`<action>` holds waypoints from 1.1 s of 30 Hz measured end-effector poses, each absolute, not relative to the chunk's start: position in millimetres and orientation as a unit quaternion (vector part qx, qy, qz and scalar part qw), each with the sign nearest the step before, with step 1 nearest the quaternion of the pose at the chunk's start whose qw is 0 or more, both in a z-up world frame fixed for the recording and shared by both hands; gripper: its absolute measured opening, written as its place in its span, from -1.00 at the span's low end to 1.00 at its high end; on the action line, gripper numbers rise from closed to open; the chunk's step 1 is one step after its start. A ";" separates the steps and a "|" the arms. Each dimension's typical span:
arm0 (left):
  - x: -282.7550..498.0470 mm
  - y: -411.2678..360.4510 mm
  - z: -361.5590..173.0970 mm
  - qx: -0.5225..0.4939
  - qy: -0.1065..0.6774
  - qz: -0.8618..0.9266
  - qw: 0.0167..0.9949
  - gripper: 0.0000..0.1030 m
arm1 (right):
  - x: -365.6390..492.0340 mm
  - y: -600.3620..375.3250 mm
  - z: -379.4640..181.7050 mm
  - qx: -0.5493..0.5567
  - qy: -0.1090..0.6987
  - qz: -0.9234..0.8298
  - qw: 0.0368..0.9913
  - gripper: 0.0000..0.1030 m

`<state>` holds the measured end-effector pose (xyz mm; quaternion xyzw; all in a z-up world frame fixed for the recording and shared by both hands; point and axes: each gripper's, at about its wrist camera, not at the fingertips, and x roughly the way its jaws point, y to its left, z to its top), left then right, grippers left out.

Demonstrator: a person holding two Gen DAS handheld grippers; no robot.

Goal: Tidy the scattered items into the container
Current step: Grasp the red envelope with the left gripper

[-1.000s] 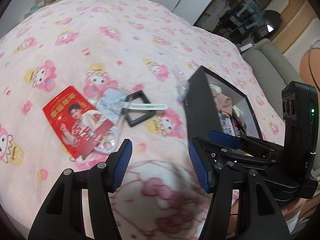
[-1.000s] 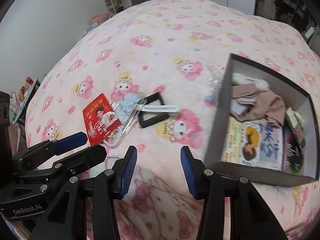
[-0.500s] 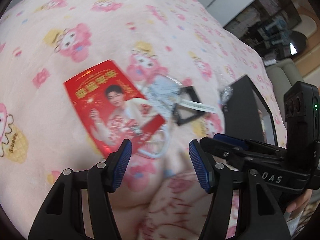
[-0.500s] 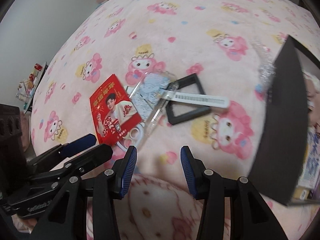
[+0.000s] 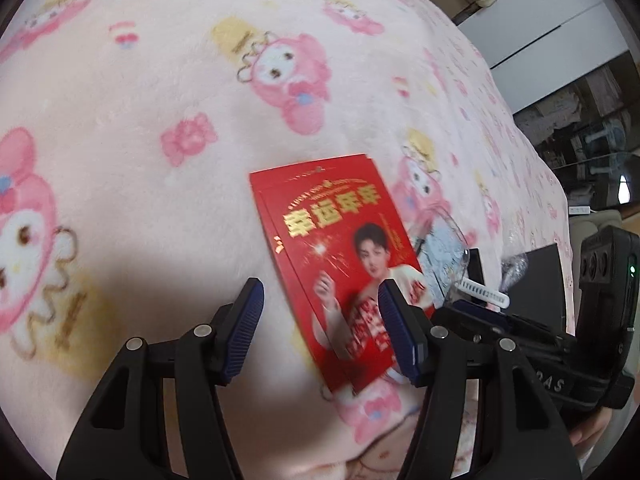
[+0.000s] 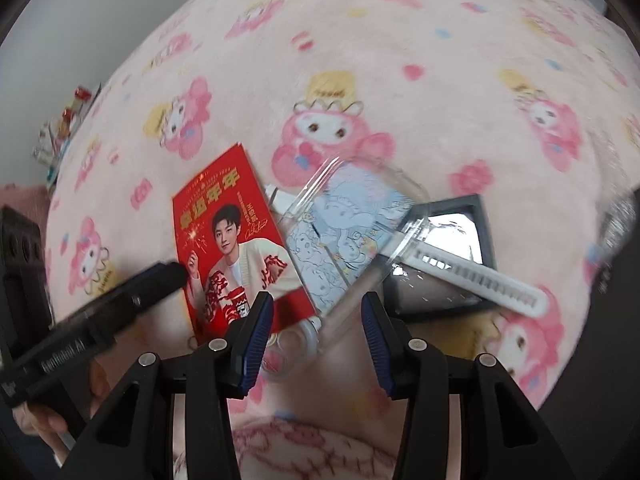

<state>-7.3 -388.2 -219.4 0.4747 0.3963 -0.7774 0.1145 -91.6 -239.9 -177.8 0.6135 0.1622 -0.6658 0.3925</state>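
A red envelope [image 5: 340, 264] with a man's portrait lies flat on the pink blanket; it also shows in the right wrist view [image 6: 232, 244]. My left gripper [image 5: 320, 332] is open just above its near left edge. A clear phone case [image 6: 344, 236] with a blue cartoon card lies beside the envelope, over a black square frame [image 6: 444, 256] and a white comb [image 6: 472, 276]. My right gripper [image 6: 316, 334] is open, low over the near end of the case. The black box [image 5: 548, 280] shows only as a dark side at the right.
The pink cartoon-print blanket [image 5: 160, 120] covers the whole bed. A crinkled silver wrapper [image 5: 514, 262] lies by the box. Cluttered items [image 6: 64, 124] lie beyond the bed's left edge. Shelves and a white cabinet [image 5: 560, 32] stand behind the bed.
Both grippers have moved forward and down toward the pile. The envelope and phone case now fill the views, and the box has slid out to the right edge.
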 end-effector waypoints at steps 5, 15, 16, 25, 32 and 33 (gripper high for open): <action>-21.7 -378.7 -225.7 0.488 0.394 -0.773 0.095 0.15 | -93.2 -246.3 -182.1 0.616 0.170 -0.656 0.403 -0.06; -29.5 -365.2 -209.6 0.505 0.363 -0.782 0.049 0.13 | -111.2 -209.4 -180.8 0.636 0.079 -0.671 0.374 -0.07; -27.7 -371.0 -207.0 0.499 0.356 -0.788 0.062 0.19 | -113.1 -207.4 -179.6 0.637 0.074 -0.672 0.371 -0.07; -57.3 -404.8 -217.2 0.475 0.284 -0.824 0.121 0.20 | -102.7 -219.7 -193.8 0.662 0.073 -0.635 0.391 -0.07; -56.0 -392.3 -218.1 0.504 0.311 -0.804 0.052 0.20 | -104.1 -215.8 -191.0 0.660 0.049 -0.640 0.391 -0.07; -54.4 -386.8 -218.7 0.510 0.316 -0.799 0.035 0.20 | -104.0 -215.3 -189.5 0.658 0.048 -0.643 0.390 -0.07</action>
